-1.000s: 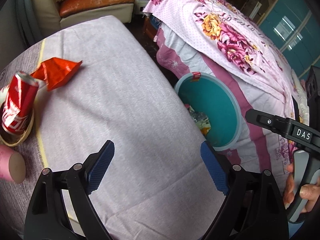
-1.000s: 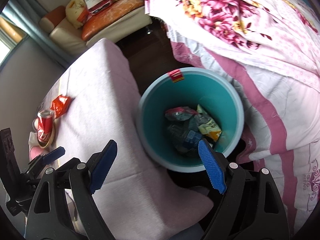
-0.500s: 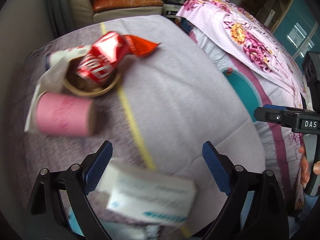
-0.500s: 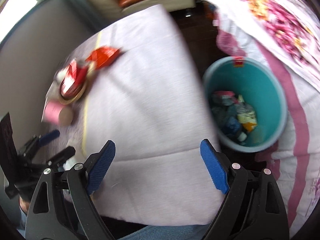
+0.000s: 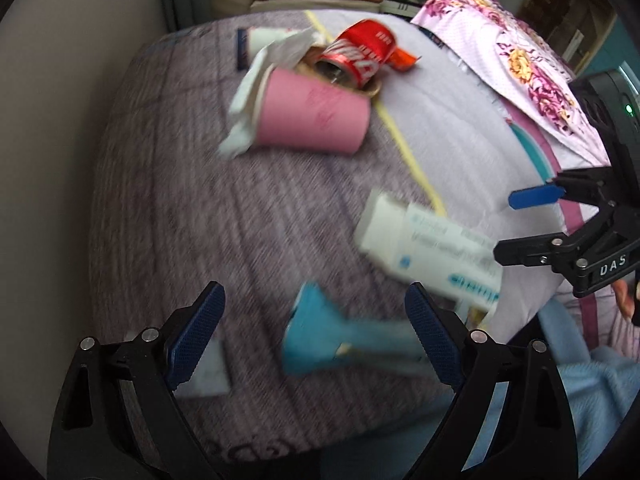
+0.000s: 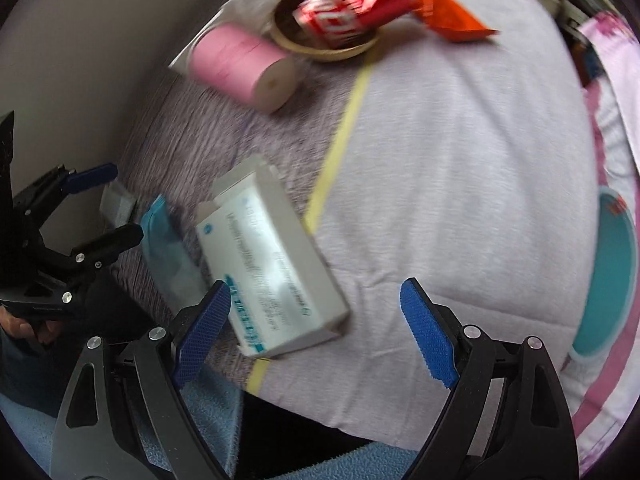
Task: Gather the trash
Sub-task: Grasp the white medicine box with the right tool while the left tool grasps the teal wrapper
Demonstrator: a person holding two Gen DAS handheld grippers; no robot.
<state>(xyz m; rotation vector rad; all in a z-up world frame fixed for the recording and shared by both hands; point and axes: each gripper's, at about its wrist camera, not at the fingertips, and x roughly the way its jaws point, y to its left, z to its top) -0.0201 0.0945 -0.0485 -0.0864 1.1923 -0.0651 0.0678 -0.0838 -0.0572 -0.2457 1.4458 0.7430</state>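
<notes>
The white carton (image 6: 272, 268) lies flat on the cloth-covered counter (image 6: 460, 184), right at the right tool (image 6: 316, 320) — its near end sits just inside the left-hand blue pad, the rest running up and away to the left. Its long axis crosses the line between the two pads at a slant, so a clean grip across the narrow width would likely call for a roll of the wrist or a small shift toward the carton's middle. The right tool is released, its jaws wide and nothing between the pads pressing on anything.

The left tool (image 5: 316, 336) is released too and holds nothing. Below and between its pads lies a blue wrapper (image 5: 320, 340), long axis running roughly from pad to pad, with a small pale scrap (image 5: 208, 376) close to the left pad. From this side the carton (image 5: 428, 248) lies up and to the right, beyond the right-hand pad, so the right tool looks the nearer one for it and the left for the wrapper.

Further off, well apart from both tools, a pink paper cup (image 5: 312, 116) lies on its side, touching a crumpled white paper (image 5: 256, 96); behind it a red can (image 5: 360, 56) rests tilted in a shallow round basket (image 6: 328, 50), with an orange wrapper (image 6: 452, 16) just beside. The teal bin (image 6: 612, 280) shows at the right edge, below the counter's side — the carton's way there looks clear.
</notes>
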